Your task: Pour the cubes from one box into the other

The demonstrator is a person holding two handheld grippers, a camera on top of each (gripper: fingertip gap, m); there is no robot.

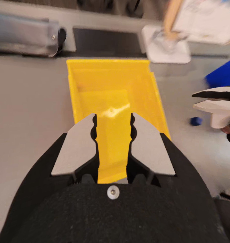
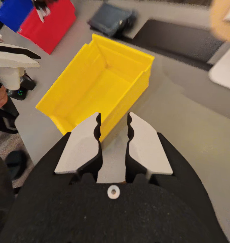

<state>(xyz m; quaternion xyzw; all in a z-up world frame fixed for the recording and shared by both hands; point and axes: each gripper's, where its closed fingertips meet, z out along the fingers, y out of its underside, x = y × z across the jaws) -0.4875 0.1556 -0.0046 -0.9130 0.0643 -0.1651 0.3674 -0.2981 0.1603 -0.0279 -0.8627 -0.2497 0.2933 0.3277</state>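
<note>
An open yellow box (image 1: 109,65) stands on the grey table, and no cubes show inside it in either view. My left gripper (image 1: 113,115) is open and empty above the box's near end. My right gripper (image 2: 114,114) is open and empty over the near right corner of the yellow box (image 2: 142,84). A blue box (image 2: 11,14) sits in front of a red box (image 2: 50,30) at the far left, blurred; the blue box also shows in the left wrist view (image 1: 224,73). One small blue cube (image 1: 196,121) lies on the table, right of the yellow box.
Each view shows the other gripper side-on, my right one (image 1: 211,102) and my left one (image 2: 15,57). A grey pouch (image 1: 23,38), a dark flat panel (image 1: 106,42) and a white tray (image 1: 167,44) line the far side. A black device with green lights (image 2: 21,92) sits left.
</note>
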